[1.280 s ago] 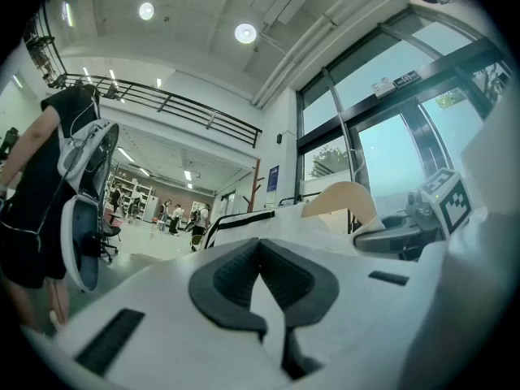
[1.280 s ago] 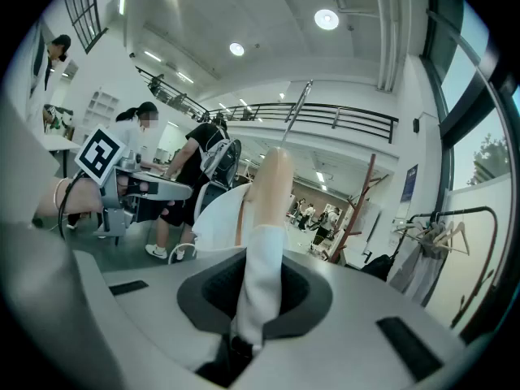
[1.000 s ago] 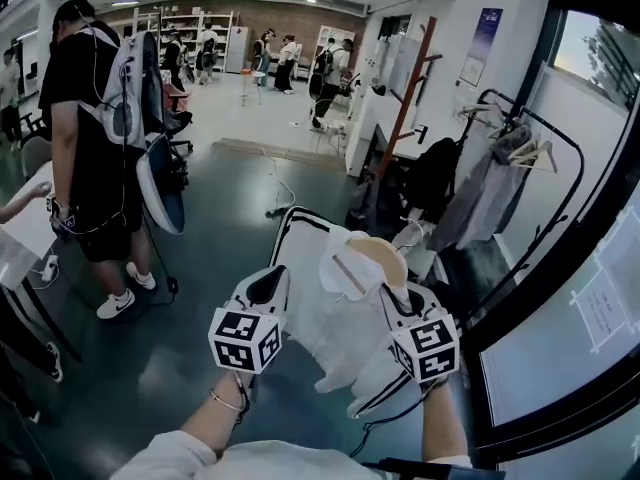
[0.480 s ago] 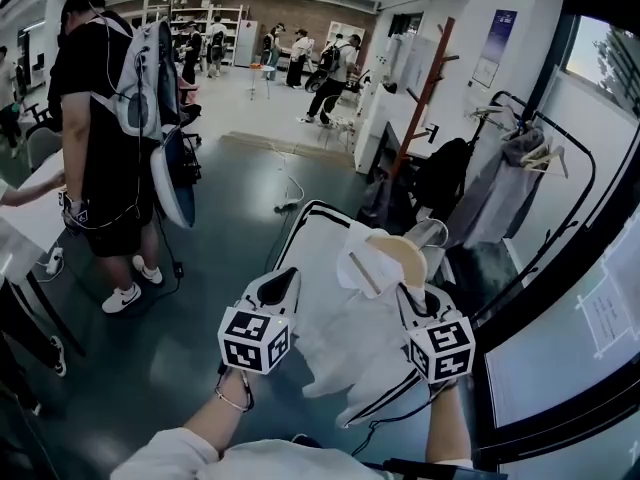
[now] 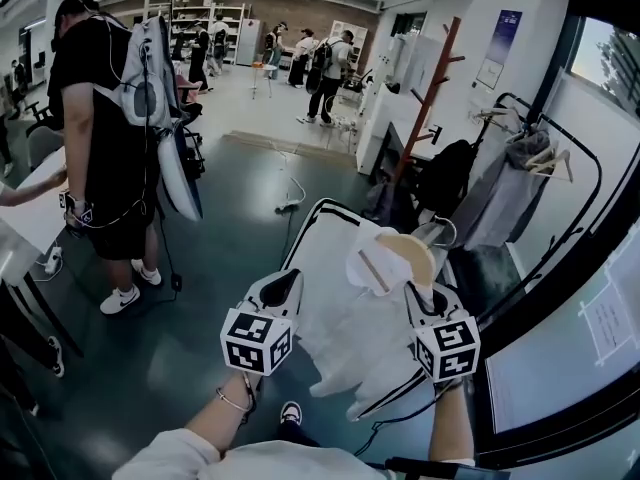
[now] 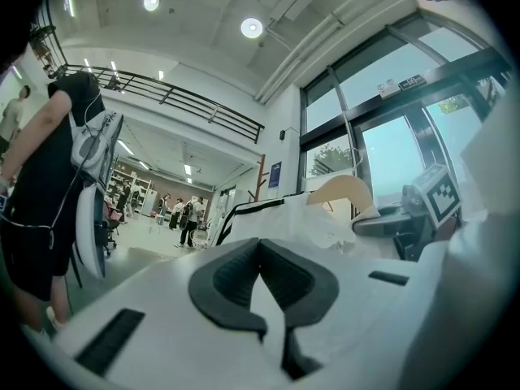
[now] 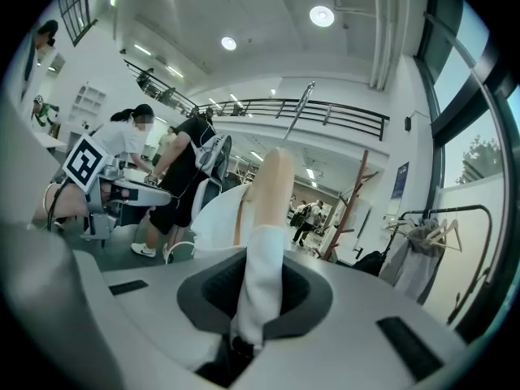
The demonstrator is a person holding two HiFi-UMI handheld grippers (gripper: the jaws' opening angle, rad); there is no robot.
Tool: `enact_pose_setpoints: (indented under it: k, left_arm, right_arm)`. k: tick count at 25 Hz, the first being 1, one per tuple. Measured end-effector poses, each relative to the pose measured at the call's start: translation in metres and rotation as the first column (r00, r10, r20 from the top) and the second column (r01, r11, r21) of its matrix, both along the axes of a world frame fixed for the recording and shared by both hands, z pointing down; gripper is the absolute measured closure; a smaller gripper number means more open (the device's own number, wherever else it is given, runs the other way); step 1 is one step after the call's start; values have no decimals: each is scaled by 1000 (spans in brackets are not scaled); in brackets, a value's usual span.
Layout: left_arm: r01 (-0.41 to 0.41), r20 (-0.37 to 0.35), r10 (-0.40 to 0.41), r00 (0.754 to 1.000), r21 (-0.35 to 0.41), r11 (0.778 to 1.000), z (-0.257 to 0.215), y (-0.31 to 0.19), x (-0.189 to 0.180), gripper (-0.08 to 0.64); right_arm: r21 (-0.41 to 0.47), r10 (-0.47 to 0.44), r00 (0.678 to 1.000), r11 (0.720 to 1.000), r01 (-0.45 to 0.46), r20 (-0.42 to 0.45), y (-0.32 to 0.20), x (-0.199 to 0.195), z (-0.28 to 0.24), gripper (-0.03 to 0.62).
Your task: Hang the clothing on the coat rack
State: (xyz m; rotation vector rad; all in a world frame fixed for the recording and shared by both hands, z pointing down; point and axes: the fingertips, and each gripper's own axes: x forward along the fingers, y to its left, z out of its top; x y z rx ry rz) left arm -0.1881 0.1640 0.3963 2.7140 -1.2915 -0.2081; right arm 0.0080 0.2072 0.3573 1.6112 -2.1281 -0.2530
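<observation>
Hanging limp between both tongs, the garment (image 5: 335, 313) on its hanger (image 5: 408, 255) looks soft and light. The left tongs (image 5: 284, 282) pinch its edge; the right tongs (image 5: 419, 299) clamp cloth by the hanger's end, likely the firmer hold. The rack (image 5: 430, 98) stands well ahead.

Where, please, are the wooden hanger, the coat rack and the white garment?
wooden hanger (image 5: 408, 253), head view, its pale curved shoulder.
coat rack (image 5: 430, 93), head view, its reddish-brown upright pole.
white garment (image 5: 345, 323), head view, the fabric just below the hanger.
</observation>
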Motion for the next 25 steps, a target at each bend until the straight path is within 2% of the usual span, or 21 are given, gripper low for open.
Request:
enact_pose_setpoints:
  k: [8, 17, 25]
  left_arm:
    - [29, 12, -29, 999, 12, 1000, -7, -55, 23, 552]
    - [0, 50, -2, 999, 44, 999, -19, -122, 69, 552]
    - [4, 31, -6, 999, 42, 999, -23, -179, 102, 552]
  right_arm:
    - [25, 8, 1000, 1000, -8, -10, -54, 35, -4, 546]
    - [36, 8, 1000, 999, -7, -18, -114, 78, -4, 546]
    - [27, 8, 998, 1000, -7, -56, -168, 112, -10, 546]
